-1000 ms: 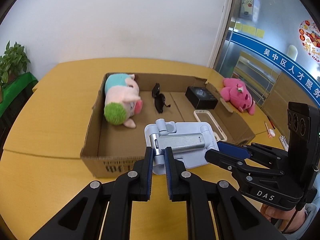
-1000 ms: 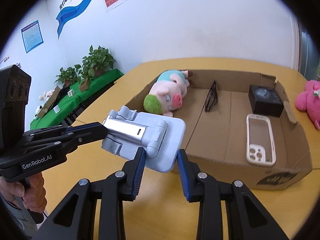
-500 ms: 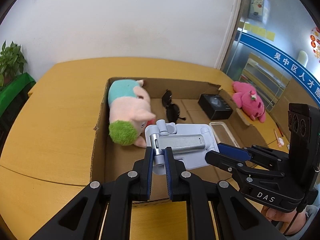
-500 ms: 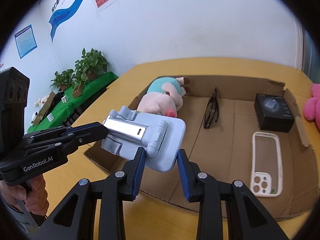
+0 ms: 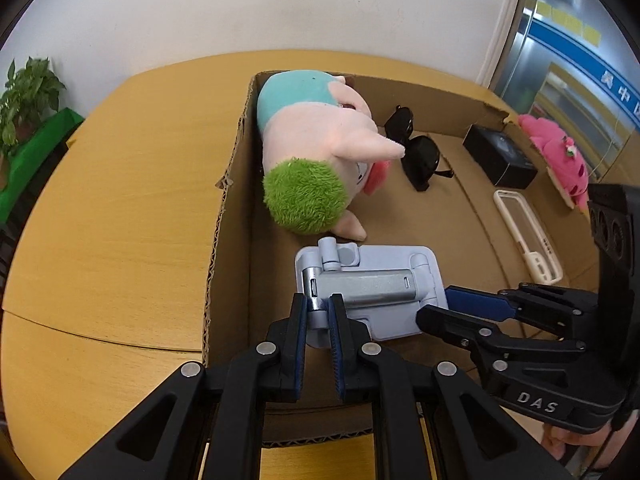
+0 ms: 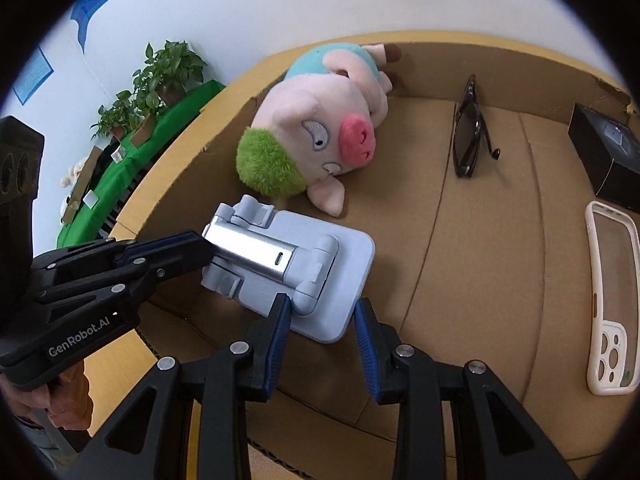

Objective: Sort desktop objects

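Observation:
Both grippers hold a light blue folding phone stand [image 5: 372, 288] low inside the cardboard box [image 5: 228, 216], near its front left corner. My left gripper [image 5: 318, 308] is shut on the stand's silver hinge end. My right gripper [image 6: 320, 312] is shut on the stand's base plate [image 6: 332, 276]. Each gripper shows in the other's view: the right [image 5: 472, 304] and the left [image 6: 200, 250]. A pink plush pig [image 6: 320, 128] with green hair lies just beyond the stand.
In the box lie black sunglasses [image 6: 470, 136], a black box [image 6: 608, 152] and a white phone case [image 6: 612, 296]. A pink plush [image 5: 560, 156] lies on the yellow table outside the box's right wall. Potted plants [image 6: 160, 76] stand at far left.
Both grippers carried the stand forward over the box's front wall and down into the box, close to the pig. Both grips are unchanged.

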{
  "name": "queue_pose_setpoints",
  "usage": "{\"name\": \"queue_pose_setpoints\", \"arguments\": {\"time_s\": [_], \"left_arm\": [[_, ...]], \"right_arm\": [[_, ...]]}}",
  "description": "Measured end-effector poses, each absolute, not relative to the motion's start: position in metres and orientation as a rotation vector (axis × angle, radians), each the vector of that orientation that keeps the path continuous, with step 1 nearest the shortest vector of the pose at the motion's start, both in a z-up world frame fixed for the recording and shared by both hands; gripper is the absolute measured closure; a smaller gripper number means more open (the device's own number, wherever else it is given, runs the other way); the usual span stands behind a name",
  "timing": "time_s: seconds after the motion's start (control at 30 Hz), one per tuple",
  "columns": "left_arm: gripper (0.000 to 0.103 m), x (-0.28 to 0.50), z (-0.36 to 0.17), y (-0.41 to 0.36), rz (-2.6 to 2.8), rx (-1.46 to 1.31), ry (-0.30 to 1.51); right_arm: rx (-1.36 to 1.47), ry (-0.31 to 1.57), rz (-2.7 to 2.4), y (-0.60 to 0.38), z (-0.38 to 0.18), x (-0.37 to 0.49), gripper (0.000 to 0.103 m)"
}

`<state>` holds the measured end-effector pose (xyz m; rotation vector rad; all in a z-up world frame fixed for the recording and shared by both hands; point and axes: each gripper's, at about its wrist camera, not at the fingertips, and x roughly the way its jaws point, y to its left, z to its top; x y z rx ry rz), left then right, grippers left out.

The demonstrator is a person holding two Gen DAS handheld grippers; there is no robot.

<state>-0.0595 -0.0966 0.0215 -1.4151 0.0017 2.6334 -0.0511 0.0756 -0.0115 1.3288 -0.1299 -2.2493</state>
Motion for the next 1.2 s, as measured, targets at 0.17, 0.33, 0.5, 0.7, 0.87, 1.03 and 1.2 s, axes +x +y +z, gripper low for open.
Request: {"name": "queue_pose_setpoints", "arguments": {"time_s": [0.17, 0.33, 0.5, 0.7, 0.87, 1.03, 1.2], "left_arm": [[0.102, -0.063, 0.007, -0.086, 2.586, -1.463, 0.025], [0.096, -0.050, 0.025, -0.092, 2.650, -1.351, -0.065], [0.036, -0.019, 0.048, -0.079, 2.772, -1.089, -0.027], [0.023, 0.003, 0.038, -0.053, 2.845, -0.798, -0.011], [0.022, 0.006, 0.015, -0.035, 2.933, -0.746, 0.031], [0.010, 0.007, 0.008, -0.029, 3.029, -0.687, 0.057], [0.007, 0.006, 0.007, -0.030, 3.030, -0.694, 0.062]], "right_arm": [[1.362, -0.156, -2.212, 0.074, -0.013, -0.054, 0.072], [1.222, -0.209, -2.340, 0.102, 0.013, -0.035, 0.032], [1.022, -0.182, -2.638, 0.149, 0.035, 0.001, 0.023], [0.907, -0.064, -2.842, 0.175, 0.015, 0.030, 0.023], [0.811, 0.012, -2.933, 0.174, 0.012, 0.035, 0.016], [0.709, 0.023, -2.970, 0.174, 0.004, 0.042, 0.014], [0.670, 0.027, -2.978, 0.175, 0.006, 0.045, 0.014]]}}
